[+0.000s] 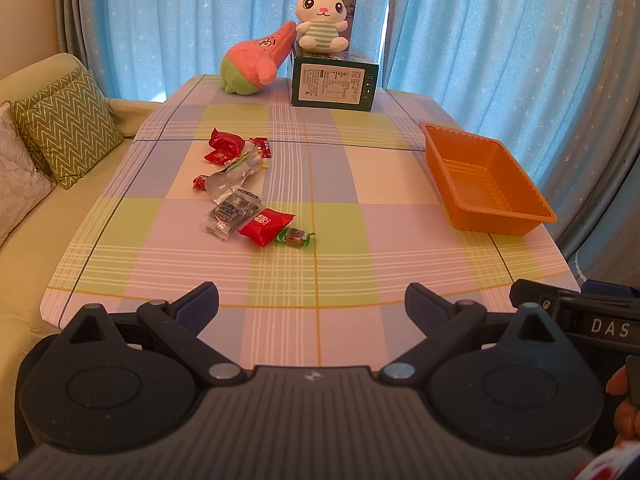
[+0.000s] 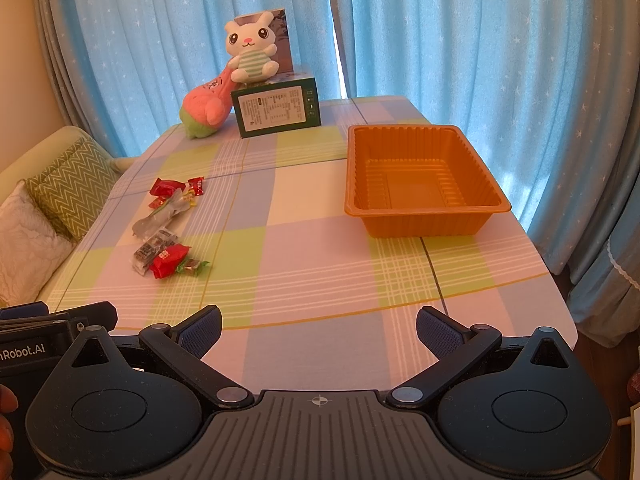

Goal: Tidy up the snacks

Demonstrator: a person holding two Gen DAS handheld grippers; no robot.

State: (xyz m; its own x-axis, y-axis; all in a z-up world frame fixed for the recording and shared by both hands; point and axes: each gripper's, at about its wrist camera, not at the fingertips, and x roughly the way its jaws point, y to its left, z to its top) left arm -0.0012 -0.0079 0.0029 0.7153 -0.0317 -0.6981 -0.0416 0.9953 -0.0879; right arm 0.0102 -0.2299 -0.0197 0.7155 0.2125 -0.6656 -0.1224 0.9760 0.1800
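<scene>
Zero snacks are sitting in the orange tray (image 2: 424,208) so far, so we're basically looking at the very start of this one: the tray is standing bare on the right side of the checked tablecloth (image 1: 320,280), and the whole snack pile (image 1: 240,188) is lying scattered on the left side, well apart from it. We're counting a few red wrappers at the far end, some clear and silvery packets in the middle, and nearest to us a red packet (image 1: 266,222) with a small green-wrapped candy (image 1: 296,237) just beside it, maybe touching, hard to say. We're holding the left gripper (image 1: 312,302) over the near edge of the table with its fingers spread wide and nothing between them, and the right gripper (image 2: 319,326) is doing the same thing next to it, released and carrying nothing. At the back a pink plush (image 1: 256,62) is leaning by a green box (image 1: 334,86), and a white bunny plush (image 1: 322,16) is sitting on top of that box, none of which looks like part of the job. So as we're judging it, everything is left to do: every packet needs picking up and dropping in the tray, and we're guessing the green candy or the red packet makes the easiest first grab for the left side, since they're lying closest to us
</scene>
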